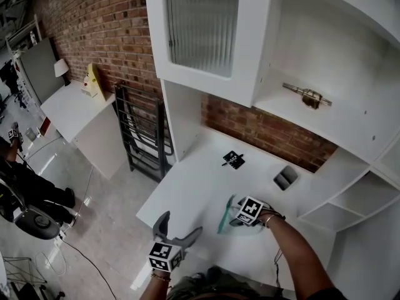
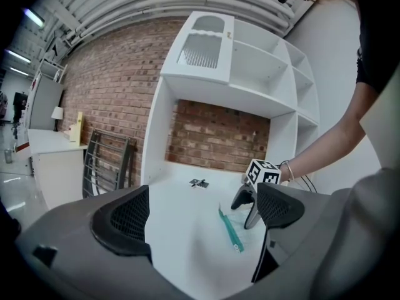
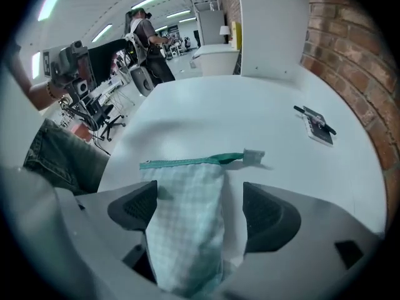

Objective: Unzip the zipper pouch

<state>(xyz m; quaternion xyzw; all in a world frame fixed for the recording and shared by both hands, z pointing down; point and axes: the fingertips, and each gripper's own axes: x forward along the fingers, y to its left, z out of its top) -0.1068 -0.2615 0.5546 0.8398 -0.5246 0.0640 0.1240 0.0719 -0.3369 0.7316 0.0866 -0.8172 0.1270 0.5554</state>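
Loosely between right claw (image 3: 200, 195) jaws, teal-zipped pouch (image 3: 186, 236).

No text, label or number is legible

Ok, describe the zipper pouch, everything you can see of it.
The zipper pouch is a flat bag of pale, see-through checked fabric. A teal zipper runs along one edge and looks closed, with a light pull tab at its end. It lies on the white table, its body reaching between the fingers of the right gripper: one finger is at its edge, the other stands clear.
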